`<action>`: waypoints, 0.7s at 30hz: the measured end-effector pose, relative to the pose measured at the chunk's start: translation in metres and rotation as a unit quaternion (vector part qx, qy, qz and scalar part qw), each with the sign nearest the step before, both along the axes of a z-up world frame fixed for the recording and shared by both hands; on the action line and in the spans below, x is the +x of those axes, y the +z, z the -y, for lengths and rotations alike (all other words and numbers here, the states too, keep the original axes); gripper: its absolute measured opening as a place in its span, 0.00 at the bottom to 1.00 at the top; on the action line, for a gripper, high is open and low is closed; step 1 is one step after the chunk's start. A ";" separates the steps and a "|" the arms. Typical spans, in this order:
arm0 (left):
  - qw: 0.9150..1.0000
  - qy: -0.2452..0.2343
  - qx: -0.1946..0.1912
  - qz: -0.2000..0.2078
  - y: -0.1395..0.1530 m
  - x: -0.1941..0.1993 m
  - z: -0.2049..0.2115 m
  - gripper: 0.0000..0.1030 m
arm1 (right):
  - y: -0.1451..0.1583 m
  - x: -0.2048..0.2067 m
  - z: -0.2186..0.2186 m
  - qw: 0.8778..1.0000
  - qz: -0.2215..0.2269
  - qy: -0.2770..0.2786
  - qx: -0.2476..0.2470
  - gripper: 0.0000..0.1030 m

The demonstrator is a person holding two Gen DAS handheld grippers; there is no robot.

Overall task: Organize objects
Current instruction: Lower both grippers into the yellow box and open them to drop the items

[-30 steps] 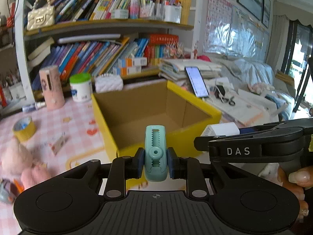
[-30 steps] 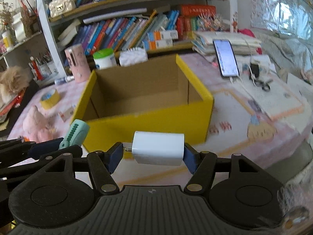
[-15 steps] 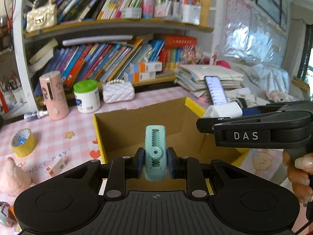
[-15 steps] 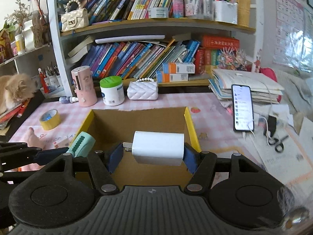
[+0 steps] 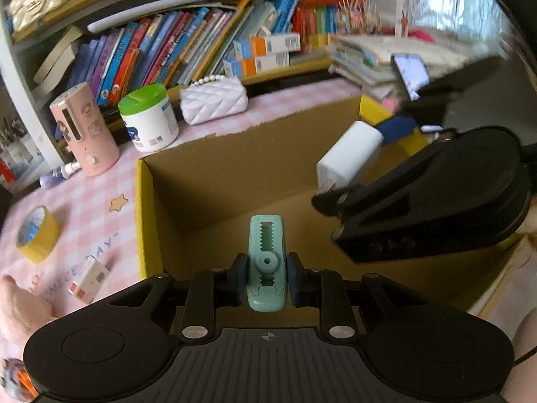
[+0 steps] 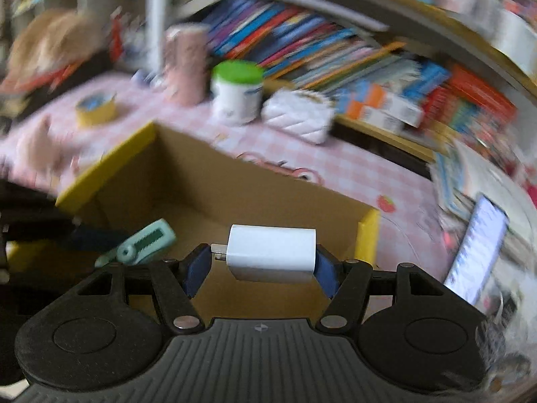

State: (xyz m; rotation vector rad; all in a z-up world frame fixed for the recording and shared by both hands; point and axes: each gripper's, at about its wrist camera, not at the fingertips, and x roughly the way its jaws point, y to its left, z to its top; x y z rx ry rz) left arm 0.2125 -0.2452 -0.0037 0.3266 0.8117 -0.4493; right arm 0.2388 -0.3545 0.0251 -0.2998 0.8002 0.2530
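Both grippers have swung in over the box since a second ago; before, they were hanging in front of its yellow front wall, and now each one is tipped down above the open top.

So there's one cardboard box (image 5: 214,181), yellow outside, plain brown inside, sitting on the pink checked tablecloth (image 5: 90,201). As far as I can see its floor is bare, nothing lying in it, though the grippers cover part of it.

Left gripper (image 5: 267,275) has its jaws pinched narrow on a small teal clip (image 5: 267,262), a toothed plastic thing standing upright between the blue pads, held over the near part of the box. Right gripper (image 6: 265,262) is set about half wide and clamped on a white charger plug (image 6: 271,253), lying sideways with its prongs toward the left pad. From the left wrist view that charger hangs above the right side of the box, near the far right corner.

Count of the stuff around the box, behind and to the left:
- one pink cylinder (image 5: 84,131), standing
- one white tub with a green lid (image 5: 147,117), right beside it
- one white quilted purse (image 5: 213,99), next to the tub
- one roll of yellow tape (image 5: 37,231), off to the left
- one little white and red packet (image 5: 89,277), near the box's left wall
- one phone (image 6: 476,252), screen lit, propped off to the right

Bookshelf (image 5: 188,43) behind is packed, too many to count. Right wrist view is pretty motion-blurred.
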 end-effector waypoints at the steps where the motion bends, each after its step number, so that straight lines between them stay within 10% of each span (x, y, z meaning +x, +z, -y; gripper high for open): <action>1: 1.000 -0.001 0.009 -0.001 -0.002 0.001 0.002 0.22 | -0.004 0.005 -0.003 1.000 -0.008 0.018 -0.011 0.61; 21: 0.997 -0.024 0.074 -0.013 -0.020 0.003 0.018 0.22 | -0.056 0.044 -0.023 0.978 -0.133 0.135 -0.092 0.61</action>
